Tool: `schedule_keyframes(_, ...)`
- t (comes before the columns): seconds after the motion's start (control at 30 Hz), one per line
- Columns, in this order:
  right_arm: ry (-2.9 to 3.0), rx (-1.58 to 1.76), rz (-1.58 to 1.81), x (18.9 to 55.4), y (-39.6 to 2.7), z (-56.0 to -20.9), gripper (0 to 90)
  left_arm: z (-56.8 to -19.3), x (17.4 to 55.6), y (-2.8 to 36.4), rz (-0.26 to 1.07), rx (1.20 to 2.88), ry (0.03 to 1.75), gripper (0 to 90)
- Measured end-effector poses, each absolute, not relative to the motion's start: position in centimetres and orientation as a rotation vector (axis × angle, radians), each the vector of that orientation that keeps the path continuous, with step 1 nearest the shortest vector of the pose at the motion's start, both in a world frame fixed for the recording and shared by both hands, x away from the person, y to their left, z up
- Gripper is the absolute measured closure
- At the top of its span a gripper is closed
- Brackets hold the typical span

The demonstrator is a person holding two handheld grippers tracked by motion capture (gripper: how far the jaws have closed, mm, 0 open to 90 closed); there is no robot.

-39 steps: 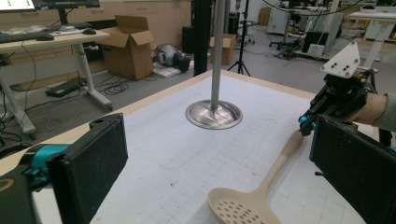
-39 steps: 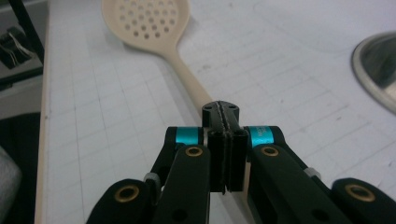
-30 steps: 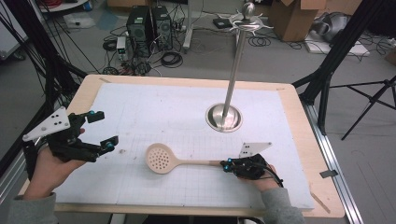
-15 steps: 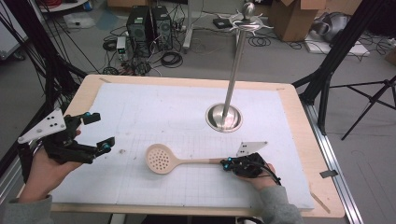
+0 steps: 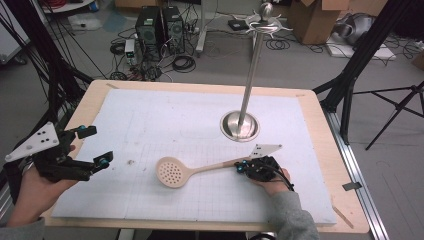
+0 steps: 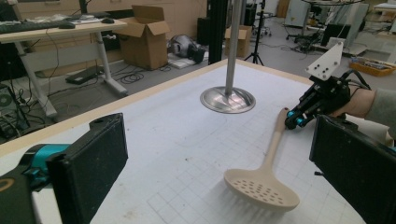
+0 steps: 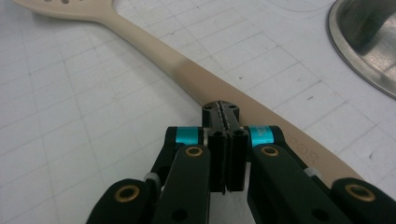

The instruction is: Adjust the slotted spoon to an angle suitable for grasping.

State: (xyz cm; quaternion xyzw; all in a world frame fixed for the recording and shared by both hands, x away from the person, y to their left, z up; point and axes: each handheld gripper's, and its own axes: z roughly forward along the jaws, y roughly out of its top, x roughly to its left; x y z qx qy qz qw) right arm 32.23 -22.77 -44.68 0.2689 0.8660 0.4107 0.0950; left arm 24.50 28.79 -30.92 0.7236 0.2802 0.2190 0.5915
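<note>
A beige slotted spoon [image 5: 172, 172] lies flat on the white gridded mat [image 5: 165, 120], its handle pointing right. My right gripper [image 5: 241, 166] is shut, jaws pressed together with nothing between them. Its tips sit low over the end part of the spoon's handle [image 7: 187, 70]; whether they touch it I cannot tell. My left gripper [image 5: 96, 146] is held open above the mat's left edge, well apart from the spoon's bowl [image 6: 261, 186]. The left gripper view looks between its wide jaws at the spoon and at the right gripper [image 6: 294, 120] beyond.
A tall metal pole on a round steel base [image 5: 240, 126] stands on the mat just behind the spoon's handle, with hooks at its top [image 5: 265, 22]. The wooden table edge [image 5: 320, 130] frames the mat. Boxes, cables and tripod legs lie on the floor beyond.
My right gripper has slid a little to the left and lower, onto the end of the spoon's handle. The spoon and the left gripper have stayed put.
</note>
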Motion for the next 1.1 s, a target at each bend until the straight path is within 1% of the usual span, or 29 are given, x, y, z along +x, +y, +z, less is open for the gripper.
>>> schedule_keyframes(0.13, 2.567, 0.759, 1.279, 32.2, -22.0, -43.8, 90.0, -30.8, 24.2, 29.2, 0.520, 1.676, 0.659, 4.7)
schedule_keyframes(0.3, 2.567, 0.696, 1.319, 32.3, -18.5, -42.8, 90.0, -31.0, 23.8, 29.6, 0.525, 1.676, 0.668, 4.7)
schedule_keyframes(0.43, 2.589, 0.679, 1.290, 32.4, -15.5, -43.0, 90.0, -31.1, 23.5, 30.0, 0.526, 1.678, 0.679, 4.7)
schedule_keyframes(0.53, 2.594, 0.678, 1.303, 32.7, -14.2, -43.3, 90.0, -31.2, 23.3, 30.2, 0.533, 1.679, 0.685, 4.7)
schedule_keyframes(0.93, 2.609, 0.660, 1.334, 33.7, -10.7, -43.7, 90.0, -31.6, 22.3, 31.4, 0.550, 1.682, 0.722, 4.7)
schedule_keyframes(1.1, 2.645, 0.641, 1.253, 33.7, -9.4, -44.4, 90.0, -31.6, 22.2, 31.6, 0.553, 1.682, 0.727, 4.7)
